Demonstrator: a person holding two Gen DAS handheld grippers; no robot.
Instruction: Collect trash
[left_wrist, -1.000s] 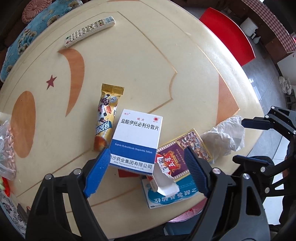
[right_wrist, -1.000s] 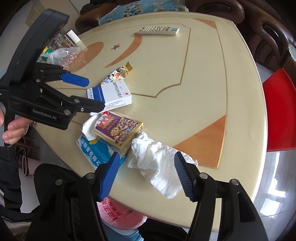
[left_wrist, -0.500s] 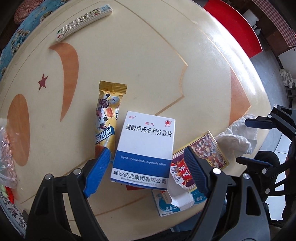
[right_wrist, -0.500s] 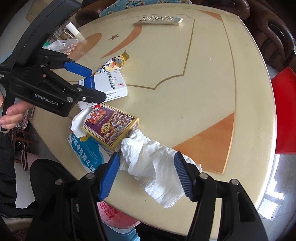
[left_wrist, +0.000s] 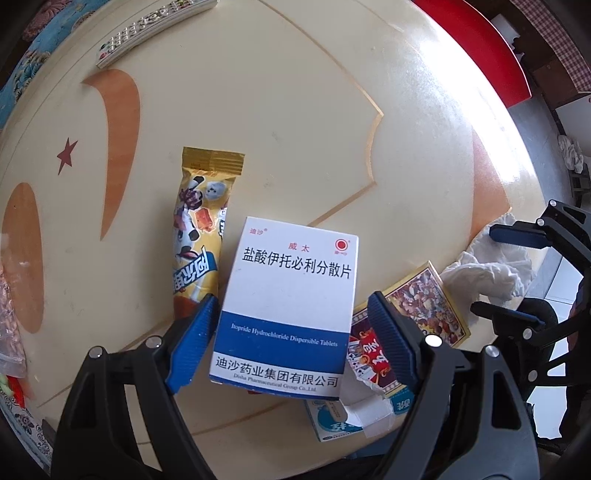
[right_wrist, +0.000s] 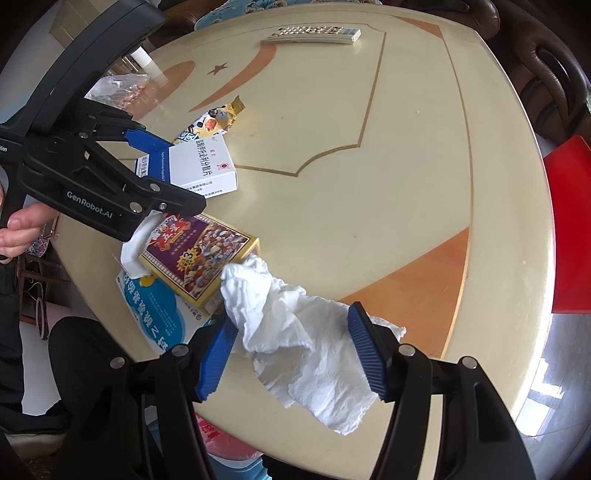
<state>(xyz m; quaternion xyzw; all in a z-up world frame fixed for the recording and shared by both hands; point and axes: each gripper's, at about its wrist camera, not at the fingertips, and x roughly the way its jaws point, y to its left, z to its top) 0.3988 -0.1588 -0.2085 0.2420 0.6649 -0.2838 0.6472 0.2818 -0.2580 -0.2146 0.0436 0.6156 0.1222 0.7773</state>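
A white and blue medicine box (left_wrist: 291, 295) lies on the round cream table (left_wrist: 295, 129), between the open jaws of my left gripper (left_wrist: 291, 343); it also shows in the right wrist view (right_wrist: 195, 170). A gold snack wrapper (left_wrist: 199, 229) lies to its left. A purple and gold card box (right_wrist: 199, 254) sits on a light blue flat packet (right_wrist: 155, 306) by the near edge. A crumpled white tissue (right_wrist: 295, 332) lies between the open jaws of my right gripper (right_wrist: 291, 354).
A remote control (right_wrist: 314, 35) lies at the table's far side. A clear plastic bag (right_wrist: 118, 88) sits at the left edge. A red chair (right_wrist: 572, 221) stands to the right. A pink-red bag (right_wrist: 225, 443) hangs below the near table edge.
My left gripper has moved forward, so the medicine box now sits between its jaws. My right gripper has moved forward around the tissue. Both jaws stay open.
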